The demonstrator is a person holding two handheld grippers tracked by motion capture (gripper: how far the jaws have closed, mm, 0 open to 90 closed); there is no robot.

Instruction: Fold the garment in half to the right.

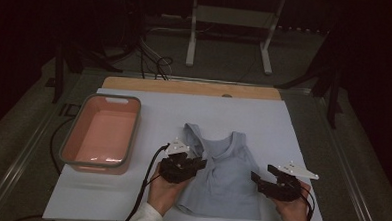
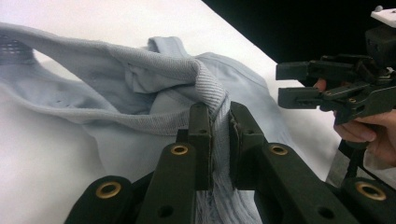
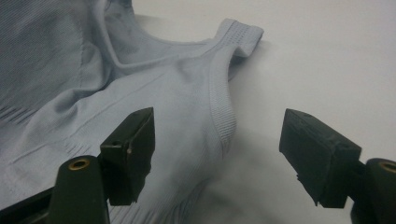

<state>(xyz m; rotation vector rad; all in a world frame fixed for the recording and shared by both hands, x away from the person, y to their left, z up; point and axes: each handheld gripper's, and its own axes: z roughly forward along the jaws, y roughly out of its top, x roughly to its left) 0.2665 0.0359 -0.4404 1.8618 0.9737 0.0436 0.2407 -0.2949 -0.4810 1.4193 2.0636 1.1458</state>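
While the pale blue ribbed-knit tank top (image 1: 221,176) lies flat on the white board (image 1: 293,130), its ribbed armhole edge is lifted and pinched between the clenched jaws of the left gripper (image 2: 220,135). Left of the top sits a rounded rectangular pink tub (image 1: 102,132) with a grey rim, nothing visible inside. At the garment's opposite side edge, the right gripper (image 3: 217,149) is spread wide, grasping nothing

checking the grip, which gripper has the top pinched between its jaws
The left gripper: its jaws are shut on the top's ribbed edge. The right gripper stands open.
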